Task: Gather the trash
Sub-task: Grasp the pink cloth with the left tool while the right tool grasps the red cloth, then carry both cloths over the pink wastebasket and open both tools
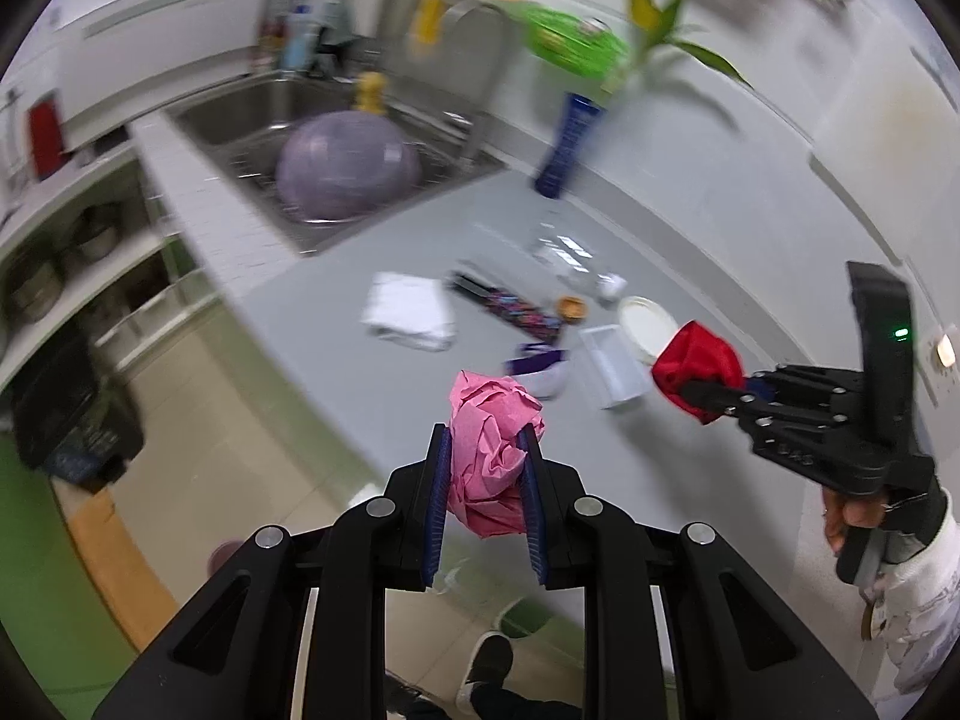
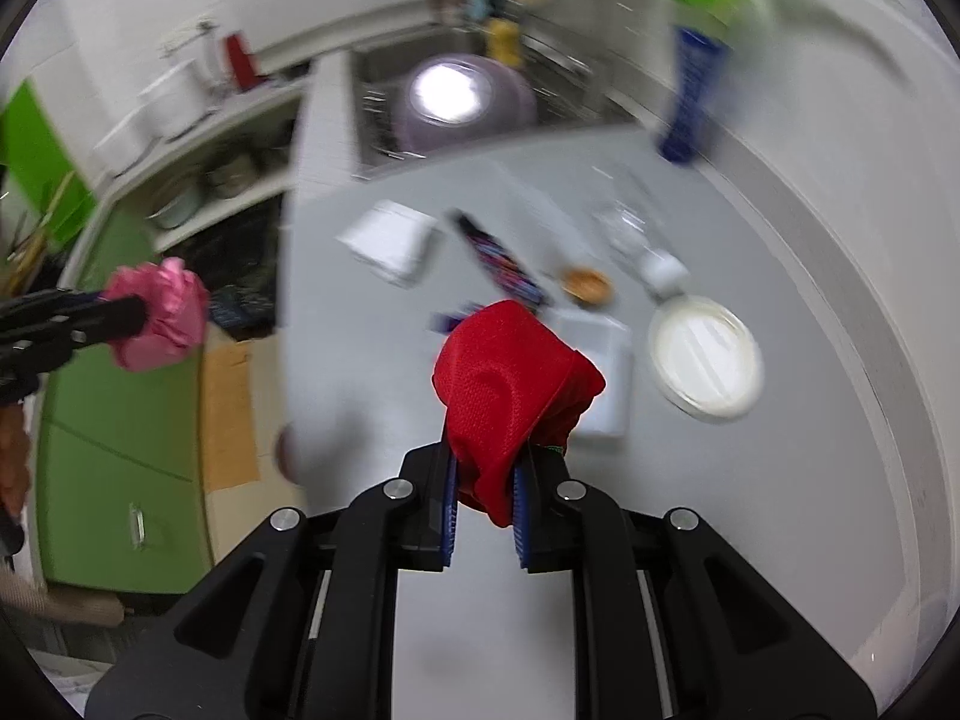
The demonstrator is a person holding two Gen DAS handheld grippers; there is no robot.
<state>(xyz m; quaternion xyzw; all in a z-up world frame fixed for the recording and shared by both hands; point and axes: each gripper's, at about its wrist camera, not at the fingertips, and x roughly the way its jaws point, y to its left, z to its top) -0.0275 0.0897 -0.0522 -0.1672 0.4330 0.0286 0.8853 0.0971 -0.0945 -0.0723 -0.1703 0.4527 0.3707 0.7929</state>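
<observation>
A crumpled pink paper ball (image 1: 489,450) is clamped between the blue pads of my left gripper (image 1: 485,438), held in the air over the counter's front edge. My right gripper (image 2: 489,456) is shut on a red mesh wad (image 2: 510,372), lifted above the grey counter (image 2: 372,396). In the left wrist view the right gripper (image 1: 690,387) holds the red wad (image 1: 699,360) off to the right, gripped by a gloved hand in a white sleeve. In the right wrist view the left gripper (image 2: 135,309) carries the pink ball (image 2: 162,324) at far left, beyond the counter's edge.
On the counter lie a white folded cloth (image 1: 411,309), a dark patterned wrapper (image 1: 510,306), a white plate (image 1: 648,324), a clear tray (image 1: 612,366) and a blue vase (image 1: 567,144). A sink (image 1: 240,120) holds a purple bowl. A black bin (image 1: 66,408) stands on the floor.
</observation>
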